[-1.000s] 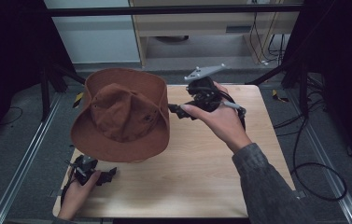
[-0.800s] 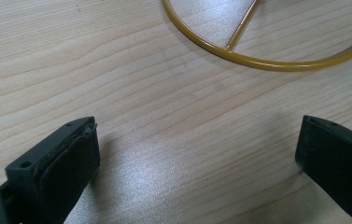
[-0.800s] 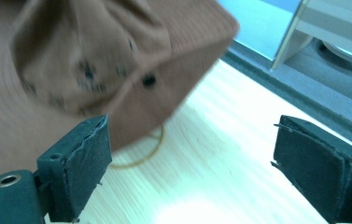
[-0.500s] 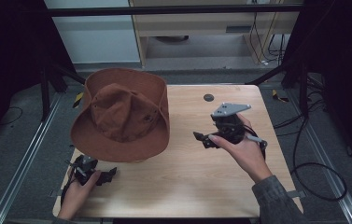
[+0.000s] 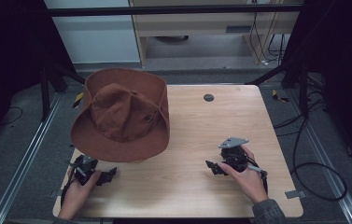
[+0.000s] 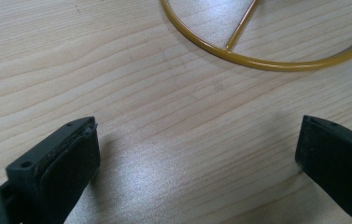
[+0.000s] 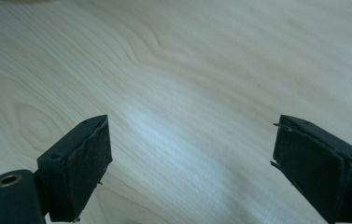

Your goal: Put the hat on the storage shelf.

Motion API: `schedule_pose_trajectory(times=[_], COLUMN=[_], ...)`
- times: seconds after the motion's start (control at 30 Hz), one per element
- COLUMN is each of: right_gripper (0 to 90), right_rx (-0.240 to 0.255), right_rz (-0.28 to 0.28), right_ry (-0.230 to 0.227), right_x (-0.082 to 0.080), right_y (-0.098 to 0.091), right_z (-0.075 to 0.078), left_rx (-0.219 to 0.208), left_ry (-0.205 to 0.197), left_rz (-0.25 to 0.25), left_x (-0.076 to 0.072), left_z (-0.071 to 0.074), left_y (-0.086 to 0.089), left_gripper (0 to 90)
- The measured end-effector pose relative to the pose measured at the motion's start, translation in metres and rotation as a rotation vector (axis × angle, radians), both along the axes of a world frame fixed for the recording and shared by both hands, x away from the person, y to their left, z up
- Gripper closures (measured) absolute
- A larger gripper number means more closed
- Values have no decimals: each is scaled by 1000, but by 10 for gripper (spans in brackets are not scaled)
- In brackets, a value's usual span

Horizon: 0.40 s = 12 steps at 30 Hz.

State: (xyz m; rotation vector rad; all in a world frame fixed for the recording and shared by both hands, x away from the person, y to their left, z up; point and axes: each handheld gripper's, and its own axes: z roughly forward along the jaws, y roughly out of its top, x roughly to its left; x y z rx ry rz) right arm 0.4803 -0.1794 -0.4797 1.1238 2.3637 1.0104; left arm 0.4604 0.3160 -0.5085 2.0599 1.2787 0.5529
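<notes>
Brown wide-brim felt hat sits on yellow wire stand, left-rear on wooden worktop. Left tool and right tool both released, empty, resting low. Risk: left tool bumps stand ring, hat probably tips off.

A wooden table with a small dark round disc near its far edge.

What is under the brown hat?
A yellow wire ring with a spoke lies on the table, probably the base of a stand. The hat covers the rest of it.
</notes>
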Motion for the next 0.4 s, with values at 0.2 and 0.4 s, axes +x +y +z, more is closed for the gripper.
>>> schedule_pose_trajectory(times=[0.2,0.4], right_gripper=[122,87], right_rx=[-53,-35], right_rz=[-40,-58], right_ry=[38,26], right_x=[2,-1], right_y=[-1,1], right_z=[-19,-26], left_rx=[0,0], left_ry=[-1,-1], left_rz=[3,3], left_x=[0,-1], left_z=[0,0], left_y=[0,0], left_gripper=[0,0])
